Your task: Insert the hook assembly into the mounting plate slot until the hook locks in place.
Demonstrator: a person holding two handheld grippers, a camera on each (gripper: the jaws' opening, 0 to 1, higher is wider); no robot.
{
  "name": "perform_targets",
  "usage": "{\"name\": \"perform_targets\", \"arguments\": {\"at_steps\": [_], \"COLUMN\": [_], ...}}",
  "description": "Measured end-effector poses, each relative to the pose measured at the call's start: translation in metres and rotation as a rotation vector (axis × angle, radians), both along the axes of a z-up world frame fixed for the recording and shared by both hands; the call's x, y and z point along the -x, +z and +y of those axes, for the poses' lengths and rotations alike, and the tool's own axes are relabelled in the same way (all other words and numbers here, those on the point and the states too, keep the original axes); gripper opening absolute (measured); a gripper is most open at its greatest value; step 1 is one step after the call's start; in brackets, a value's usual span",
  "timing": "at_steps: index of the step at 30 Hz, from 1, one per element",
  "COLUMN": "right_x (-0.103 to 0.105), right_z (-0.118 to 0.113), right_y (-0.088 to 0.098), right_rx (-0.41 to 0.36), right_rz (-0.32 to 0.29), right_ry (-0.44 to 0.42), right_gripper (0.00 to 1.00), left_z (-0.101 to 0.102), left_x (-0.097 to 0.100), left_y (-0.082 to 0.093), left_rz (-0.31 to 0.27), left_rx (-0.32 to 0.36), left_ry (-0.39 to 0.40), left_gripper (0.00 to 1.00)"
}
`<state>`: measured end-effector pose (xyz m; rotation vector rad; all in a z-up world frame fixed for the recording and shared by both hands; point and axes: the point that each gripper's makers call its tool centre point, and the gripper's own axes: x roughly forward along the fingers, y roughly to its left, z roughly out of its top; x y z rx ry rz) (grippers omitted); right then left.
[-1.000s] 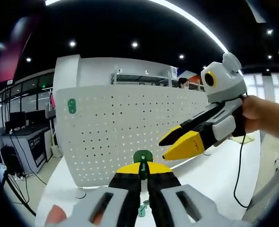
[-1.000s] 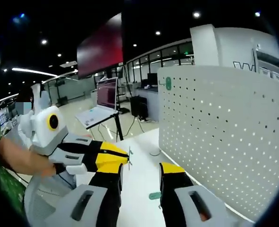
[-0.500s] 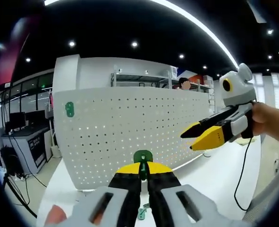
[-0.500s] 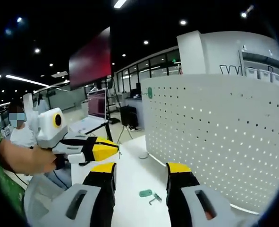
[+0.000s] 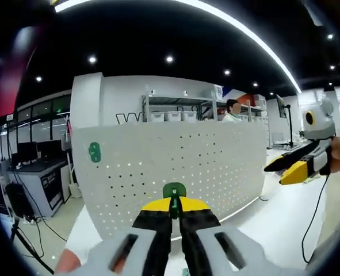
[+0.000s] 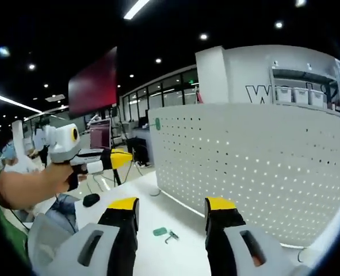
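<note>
A dark ceiling [image 5: 158,34] is stretching overhead, small round spotlights [image 5: 169,58] glowing in it and a long bright light strip [image 5: 239,29] curving across. A white wall [image 5: 123,95] is rising at the back, with a shelf rack [image 5: 178,112] of white boxes standing before it. Glass windows [image 6: 158,92] are running along the far side, and a big dark red screen [image 6: 92,83] is hanging near the ceiling. A desk [image 5: 34,172] with monitors is sitting at the side, cables trailing over the pale floor [image 5: 60,221]
</note>
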<state>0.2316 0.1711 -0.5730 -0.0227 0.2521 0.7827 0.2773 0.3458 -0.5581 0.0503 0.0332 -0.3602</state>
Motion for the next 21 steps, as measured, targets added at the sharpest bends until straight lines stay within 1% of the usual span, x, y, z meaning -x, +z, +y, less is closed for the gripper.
{"name": "perform_targets", "arguments": {"at_steps": [3,6,9,14,16,18,19,21], "right_x": [0.005,0.01,0.015,0.018,0.018,0.017,0.017,0.016], "right_z": [-0.006,-0.01,-0.012,-0.012,-0.013,-0.016,-0.017,-0.021], "right_y": [0.003,0.008,0.011,0.018,0.021,0.022,0.024,0.027], "right_rx": [-0.003,0.005,0.016,0.012,0.012,0.026,0.025,0.021], "right_rz": [-0.005,-0.019,-0.031,-0.048,-0.055,-0.062,-0.065,-0.069], "right_ry": [-0.016,-0.027,-0.032,-0.032,-0.033,-0.039,-0.041,-0.045], "right_gripper": [0.49,0.49,0.49,0.5,0.51,0.51,0.51,0.51], "left_z": [0.009,0.018,0.023,0.028,0.03,0.034,0.034,0.036], "left_x": [-0.009,-0.017,-0.025,-0.046,-0.055,-0.064,-0.065,-0.075], "left_y": [0.013,0.03,0.041,0.062,0.066,0.068,0.069,0.07], "left_rz": [-0.015,-0.044,-0.061,-0.089,-0.095,-0.099,-0.098,-0.105], "left_rx": [0.004,0.013,0.016,0.019,0.025,0.038,0.042,0.048], "left_ry": [0.028,0.058,0.08,0.111,0.126,0.147,0.15,0.167], "left_gripper": [0.03,0.03,0.03,0.03,0.03,0.03,0.03,0.03]}}
